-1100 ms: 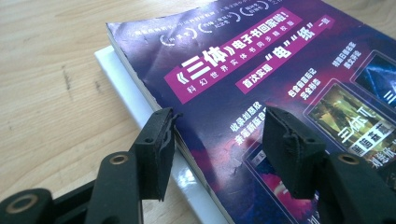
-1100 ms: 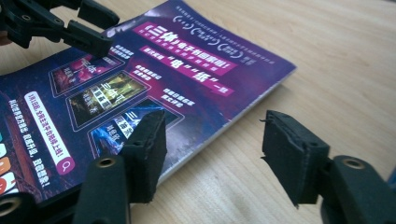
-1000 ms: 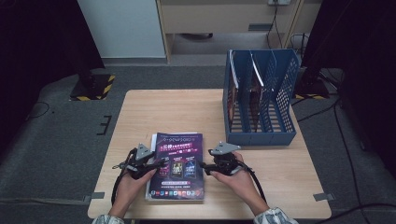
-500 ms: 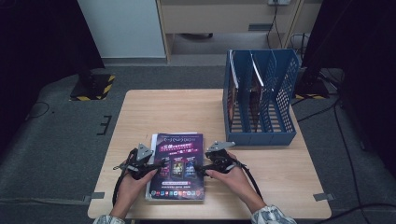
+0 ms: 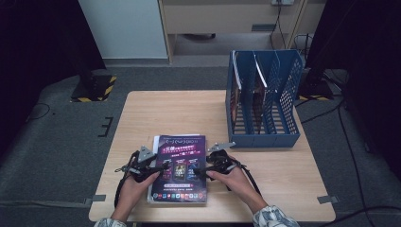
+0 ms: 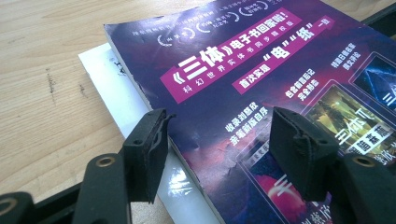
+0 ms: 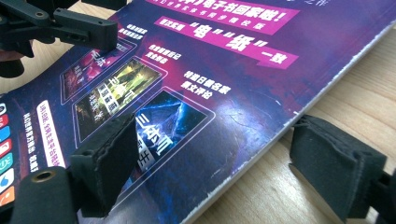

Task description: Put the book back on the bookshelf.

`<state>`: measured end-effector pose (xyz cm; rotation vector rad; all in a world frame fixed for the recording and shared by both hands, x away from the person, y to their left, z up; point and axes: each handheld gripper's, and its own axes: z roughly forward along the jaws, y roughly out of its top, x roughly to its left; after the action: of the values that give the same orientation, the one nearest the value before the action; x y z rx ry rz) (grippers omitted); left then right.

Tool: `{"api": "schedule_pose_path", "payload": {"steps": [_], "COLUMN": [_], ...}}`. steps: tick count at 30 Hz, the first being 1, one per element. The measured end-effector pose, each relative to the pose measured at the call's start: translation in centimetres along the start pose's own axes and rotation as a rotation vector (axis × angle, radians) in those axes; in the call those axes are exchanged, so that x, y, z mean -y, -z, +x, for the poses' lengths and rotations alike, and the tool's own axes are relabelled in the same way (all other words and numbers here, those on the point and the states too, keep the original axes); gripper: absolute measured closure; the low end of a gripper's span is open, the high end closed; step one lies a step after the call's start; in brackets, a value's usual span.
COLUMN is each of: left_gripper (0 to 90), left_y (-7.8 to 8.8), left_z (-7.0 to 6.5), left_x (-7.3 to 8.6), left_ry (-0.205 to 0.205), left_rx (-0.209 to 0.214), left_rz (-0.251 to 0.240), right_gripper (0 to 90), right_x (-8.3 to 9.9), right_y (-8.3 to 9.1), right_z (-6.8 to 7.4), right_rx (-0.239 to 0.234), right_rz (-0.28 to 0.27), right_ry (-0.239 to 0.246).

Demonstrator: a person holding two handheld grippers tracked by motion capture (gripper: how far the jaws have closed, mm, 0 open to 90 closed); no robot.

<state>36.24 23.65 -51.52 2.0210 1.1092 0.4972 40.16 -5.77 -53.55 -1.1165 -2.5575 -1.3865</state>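
A purple magazine (image 5: 182,165) (image 6: 261,79) (image 7: 224,79) lies flat near the table's front edge, on top of a white booklet (image 6: 112,79). My left gripper (image 5: 161,166) (image 6: 217,126) stands open astride the magazine's left edge, one jaw over the white booklet and the other over the cover. Its jaws have just been closing a little and do not press on anything. My right gripper (image 5: 204,169) (image 7: 217,135) is open astride the right edge, one jaw over the cover and one over bare wood. Its jaws have just been opening. The left gripper (image 7: 88,30) also appears in the right gripper view.
A blue file rack (image 5: 265,137) stands at the table's back right, with magazines (image 5: 235,90) upright in its left slots. The wooden table (image 5: 165,113) shows bare wood behind the magazine. A hand holds each gripper from the near edge.
The right gripper has sunk and shifted slightly left onto the magazine's right edge, its jaws wider apart. The left gripper and the magazine have stayed in place.
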Motion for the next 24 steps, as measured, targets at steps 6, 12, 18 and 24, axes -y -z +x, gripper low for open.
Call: {"api": "schedule_pose_path", "payload": {"steps": [6, 12, 18, 24], "left_gripper": [36.9, 36.8, 36.7, 36.5], "left_y": [0.0, 0.0, 0.1, 0.1], "left_z": [0.1, 0.3, 0.5, 0.6], "left_x": [0.1, 0.2, 0.3, 0.4], "left_ry": [0.009, 0.022, 0.033, 0.038], "left_rx": [0.004, 0.012, 0.018, 0.022], "left_rz": [-0.002, -0.004, -0.005, -0.008], "right_gripper": [14.6, 25.9, 25.5, 25.6], "right_x": [-0.1, -1.0, -3.2, -4.4], "right_y": [-0.2, 0.3, 0.0, -1.0], "right_z": [0.1, 0.7, 1.4, 1.3], "right_rx": [0.001, 0.045, 0.020, 0.013], "right_rz": [0.002, -0.040, -0.056, -0.043], "right_ry": [0.011, 0.051, 0.049, 0.027]}}
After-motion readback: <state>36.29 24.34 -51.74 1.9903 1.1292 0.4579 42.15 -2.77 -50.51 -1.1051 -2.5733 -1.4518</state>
